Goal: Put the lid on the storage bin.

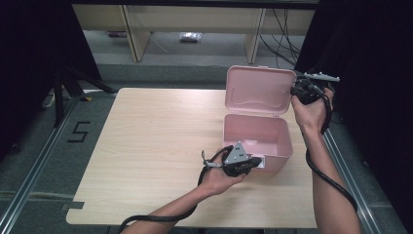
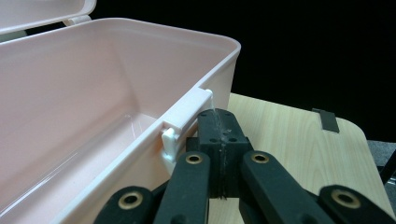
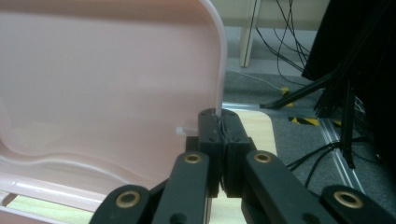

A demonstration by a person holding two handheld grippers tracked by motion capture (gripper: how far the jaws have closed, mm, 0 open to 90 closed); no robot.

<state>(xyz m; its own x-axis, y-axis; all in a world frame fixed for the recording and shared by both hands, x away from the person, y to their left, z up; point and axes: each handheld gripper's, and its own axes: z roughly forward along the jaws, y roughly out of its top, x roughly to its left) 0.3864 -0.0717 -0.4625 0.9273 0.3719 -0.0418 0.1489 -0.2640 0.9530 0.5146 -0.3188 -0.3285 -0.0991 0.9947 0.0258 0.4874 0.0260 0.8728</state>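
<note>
An open pink plastic box (image 1: 285, 142) stands on the right half of the wooden table (image 1: 156, 141), and nothing lies inside it. Its lid (image 1: 258, 90) is raised upright behind it. My left gripper (image 1: 257, 162) is at the box's front wall, jaws shut with the thin end of the white latch (image 2: 184, 114) pinched at their tips (image 2: 218, 117). My right gripper (image 1: 295, 91) is at the lid's right edge. In the right gripper view its jaws (image 3: 219, 119) are shut on the rim of the lid (image 3: 107, 79).
The table's left half and front are bare wood. A metal rail (image 1: 348, 165) runs along the right side. Wooden furniture legs (image 1: 136, 34) and cables (image 1: 285, 39) lie beyond the far edge. A black stand (image 1: 63, 87) is at the left, by a floor mark "5" (image 1: 79, 131).
</note>
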